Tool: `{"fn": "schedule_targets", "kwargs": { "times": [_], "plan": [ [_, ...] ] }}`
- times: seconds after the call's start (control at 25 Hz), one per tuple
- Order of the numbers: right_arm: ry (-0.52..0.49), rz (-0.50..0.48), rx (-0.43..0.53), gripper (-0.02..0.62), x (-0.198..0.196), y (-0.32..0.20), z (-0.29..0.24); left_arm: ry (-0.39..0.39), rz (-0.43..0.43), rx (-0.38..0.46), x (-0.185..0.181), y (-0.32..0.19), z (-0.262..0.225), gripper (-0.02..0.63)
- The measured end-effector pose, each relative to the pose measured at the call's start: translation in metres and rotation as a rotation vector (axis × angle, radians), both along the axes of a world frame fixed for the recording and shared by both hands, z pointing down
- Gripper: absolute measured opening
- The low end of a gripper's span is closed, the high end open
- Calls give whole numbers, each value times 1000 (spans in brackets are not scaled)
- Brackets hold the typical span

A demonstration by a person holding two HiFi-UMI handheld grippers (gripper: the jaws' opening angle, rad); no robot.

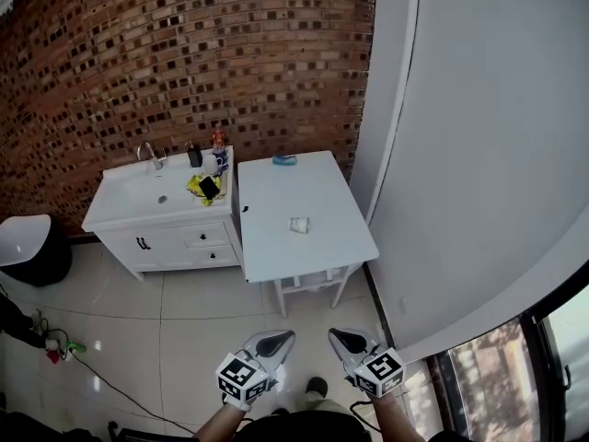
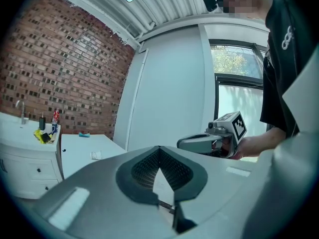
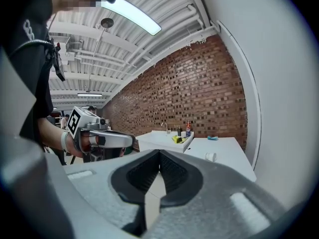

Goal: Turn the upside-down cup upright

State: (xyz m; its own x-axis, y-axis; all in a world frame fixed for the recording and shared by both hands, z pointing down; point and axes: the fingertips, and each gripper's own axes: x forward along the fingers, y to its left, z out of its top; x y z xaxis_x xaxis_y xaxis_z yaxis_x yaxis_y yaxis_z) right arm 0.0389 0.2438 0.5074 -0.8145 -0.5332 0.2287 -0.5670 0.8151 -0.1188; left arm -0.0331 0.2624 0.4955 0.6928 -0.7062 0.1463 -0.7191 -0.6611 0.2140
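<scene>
- On table [image 1: 276, 201], near middle: cup [image 1: 299, 225], too small to tell which way up.
- Well short of table: left gripper [image 1: 285, 338] and right gripper [image 1: 337, 336], both closed, empty.

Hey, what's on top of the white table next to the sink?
On the table: a small white cup near its middle and a blue thing at the far edge. Whatever the cup covers is hidden.

Small white cup [image 1: 299, 225] on white table [image 1: 276, 201], right of centre; pose unclear.
</scene>
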Motion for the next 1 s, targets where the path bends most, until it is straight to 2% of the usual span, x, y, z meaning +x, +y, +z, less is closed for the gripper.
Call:
{"fn": "schedule_targets", "kwargs": {
  "times": [0.44,0.8,1.0],
  "plan": [
    [-36,2,-26,-7,29,-51,5,-16,-6,-14,32,-41,1,15],
    [-33,-6,-38,-7,43,-70,13,-10,-25,-29,43,-57,11,15],
    [-25,-13,-45,-7,37,-77,7,7,-31,-34,37,-66,5,15]
  ]
}}
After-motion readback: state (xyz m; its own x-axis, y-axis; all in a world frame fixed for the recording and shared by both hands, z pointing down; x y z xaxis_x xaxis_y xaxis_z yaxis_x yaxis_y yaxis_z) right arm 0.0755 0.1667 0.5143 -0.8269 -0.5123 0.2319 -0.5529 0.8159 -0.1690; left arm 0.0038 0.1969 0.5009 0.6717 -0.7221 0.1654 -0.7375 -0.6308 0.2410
